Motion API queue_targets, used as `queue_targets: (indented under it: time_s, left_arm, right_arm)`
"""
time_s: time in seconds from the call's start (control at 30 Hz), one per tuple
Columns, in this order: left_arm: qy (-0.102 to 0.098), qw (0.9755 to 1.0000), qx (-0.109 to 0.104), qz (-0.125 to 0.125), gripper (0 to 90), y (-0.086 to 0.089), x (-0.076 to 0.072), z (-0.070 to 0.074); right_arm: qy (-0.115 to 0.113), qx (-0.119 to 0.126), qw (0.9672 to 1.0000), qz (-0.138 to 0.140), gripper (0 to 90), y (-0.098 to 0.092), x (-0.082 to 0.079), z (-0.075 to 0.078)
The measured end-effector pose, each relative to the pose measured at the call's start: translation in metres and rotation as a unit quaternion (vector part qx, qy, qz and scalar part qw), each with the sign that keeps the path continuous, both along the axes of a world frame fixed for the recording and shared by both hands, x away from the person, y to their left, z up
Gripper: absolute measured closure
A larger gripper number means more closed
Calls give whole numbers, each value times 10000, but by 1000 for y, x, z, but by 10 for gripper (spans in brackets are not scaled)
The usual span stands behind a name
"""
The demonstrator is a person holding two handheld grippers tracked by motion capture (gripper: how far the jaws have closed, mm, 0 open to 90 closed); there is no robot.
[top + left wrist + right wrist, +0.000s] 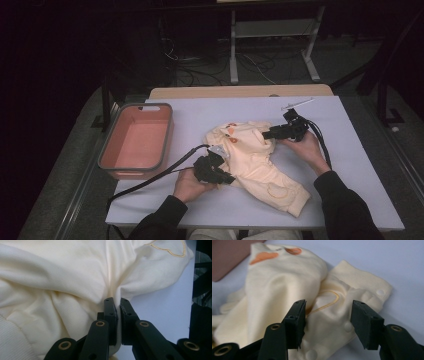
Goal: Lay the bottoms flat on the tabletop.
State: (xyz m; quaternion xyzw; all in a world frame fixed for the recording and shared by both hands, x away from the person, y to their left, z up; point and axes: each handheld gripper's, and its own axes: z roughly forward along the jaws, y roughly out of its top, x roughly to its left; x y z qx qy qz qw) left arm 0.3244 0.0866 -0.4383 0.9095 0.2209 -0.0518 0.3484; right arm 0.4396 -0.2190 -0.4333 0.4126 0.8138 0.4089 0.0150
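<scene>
White table [350,150] is holding the cream baby top [255,160] near its middle, where the left gripper [226,176] is pinching a fold to keep it steady while the right gripper [266,135], jaws apart, is reaching for the far edge.

No words to read

There are no letters or numbers on the cream top [252,160], just orange shapes and a stitched outline.
</scene>
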Motion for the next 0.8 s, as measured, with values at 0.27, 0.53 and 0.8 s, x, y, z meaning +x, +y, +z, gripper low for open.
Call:
queue_targets:
  time_s: [0.27,0.53,0.8]
  left_arm:
    - [-32,10000,38,66,855,0,5,-2]
    - [-109,9999,72,85,855,0,7,-2]
    - [-179,9996,82,187,855,2,16,-3]
  right_arm:
    - [33,-608,9981,-98,794,8,1,-7]
    - [-42,-714,9966,-407,828,-2,-8,2]
    - [119,-573,9946,-858,833,-25,-26,2]
